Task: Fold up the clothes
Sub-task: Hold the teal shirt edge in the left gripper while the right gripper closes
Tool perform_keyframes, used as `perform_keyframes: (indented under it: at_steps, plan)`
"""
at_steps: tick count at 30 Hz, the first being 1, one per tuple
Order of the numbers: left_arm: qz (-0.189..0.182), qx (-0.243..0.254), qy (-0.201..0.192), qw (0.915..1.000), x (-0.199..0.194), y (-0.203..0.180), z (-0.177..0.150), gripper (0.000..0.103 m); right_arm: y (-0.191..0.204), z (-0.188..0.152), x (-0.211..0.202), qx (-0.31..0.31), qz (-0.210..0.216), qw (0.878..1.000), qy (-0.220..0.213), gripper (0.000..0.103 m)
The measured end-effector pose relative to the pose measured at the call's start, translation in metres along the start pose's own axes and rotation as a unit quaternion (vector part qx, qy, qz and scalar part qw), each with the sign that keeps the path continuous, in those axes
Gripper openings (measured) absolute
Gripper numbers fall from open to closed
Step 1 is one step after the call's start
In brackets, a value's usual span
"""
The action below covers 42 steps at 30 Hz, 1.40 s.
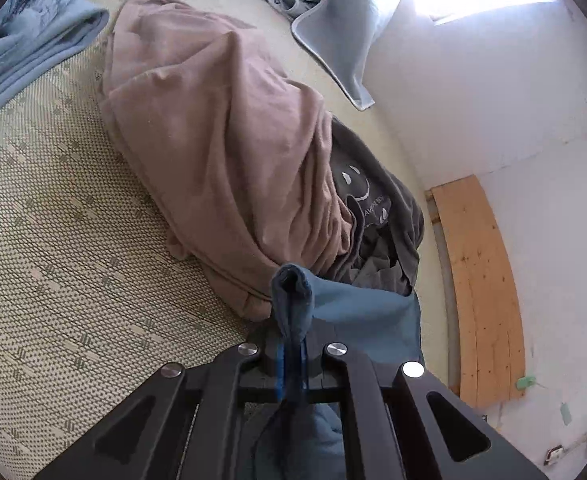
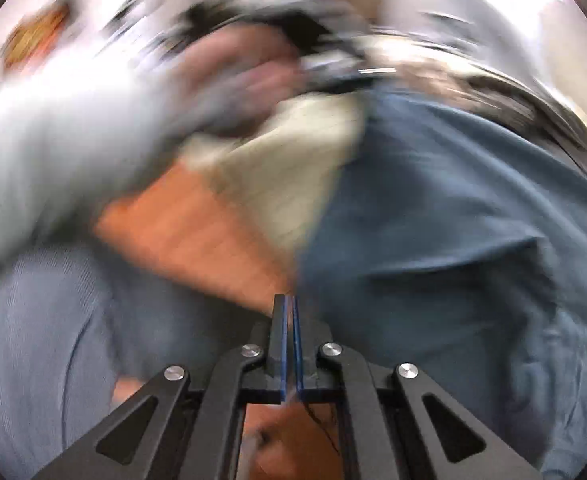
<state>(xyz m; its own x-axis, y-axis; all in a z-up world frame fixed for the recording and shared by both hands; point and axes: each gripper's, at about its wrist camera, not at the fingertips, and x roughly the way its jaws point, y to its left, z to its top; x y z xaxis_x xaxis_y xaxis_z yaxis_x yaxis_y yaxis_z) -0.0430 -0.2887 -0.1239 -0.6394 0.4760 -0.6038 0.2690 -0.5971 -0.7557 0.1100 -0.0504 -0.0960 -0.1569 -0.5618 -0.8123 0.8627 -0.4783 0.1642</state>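
Fingers of the left gripper are pinched tight on a bunched fold of the blue garment; cloth sticks up past the tips as a rolled nub and hangs down btwn the blue pads, w/ the rest draping off to the right. Right gripper has its 2 fingers pressed nearly together, only a thin slit btwn the pads; the blue garment lies just right of the tips, and its edge seems to run into the slit, but the right wrist view is badly smeared so I can't confirm the hold. Blue cloth looks soft, matte, lightly creased. Ahead of the left fingers, a dusty-pink garment sits heaped in a rounded mound, fuzzy knit, partly over a dark grey shirt w/ a pale smiley print and a line of text too small to read. Both rest on a woven mat, beige w/ green flecks. Light-blue fabric lies at far left, a grey-blue towel farther back, a bare wooden board leaning on the white wall.
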Motion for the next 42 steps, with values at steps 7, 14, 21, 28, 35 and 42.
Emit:
perform_keyframes:
  at_steps: [7, 14, 21, 28, 35, 42]
  plan:
    - [-0.002, -0.021, 0.003, 0.9998, 0.005, 0.006, 0.001, 0.004, 0.022, -0.010, -0.001, -0.053, -0.011, 0.998, 0.013, 0.005]
    - [-0.011, -0.026, 0.006, 0.9996, 0.007, 0.004, 0.003, 0.004, -0.128, 0.006, -0.007, 0.314, 0.000, 0.948, -0.040, 0.014]
    - [-0.022, -0.034, 0.008, 0.9992, 0.010, 0.004, 0.004, 0.004, -0.163, -0.007, -0.020, 0.425, 0.050, 0.900, -0.089, 0.014]
    - [-0.033, -0.039, 0.010, 0.9987, 0.011, 0.003, 0.004, 0.004, -0.181, -0.008, -0.038, 0.507, 0.085, 0.848, -0.130, 0.016]
    - [-0.043, -0.043, 0.010, 0.9981, 0.011, 0.001, 0.004, 0.004, -0.212, -0.022, -0.032, 0.618, 0.128, 0.761, -0.150, 0.030]
    - [-0.045, -0.045, 0.011, 0.9979, 0.014, 0.002, 0.003, 0.004, -0.235, -0.029, -0.027, 0.659, 0.118, 0.726, -0.156, 0.030]
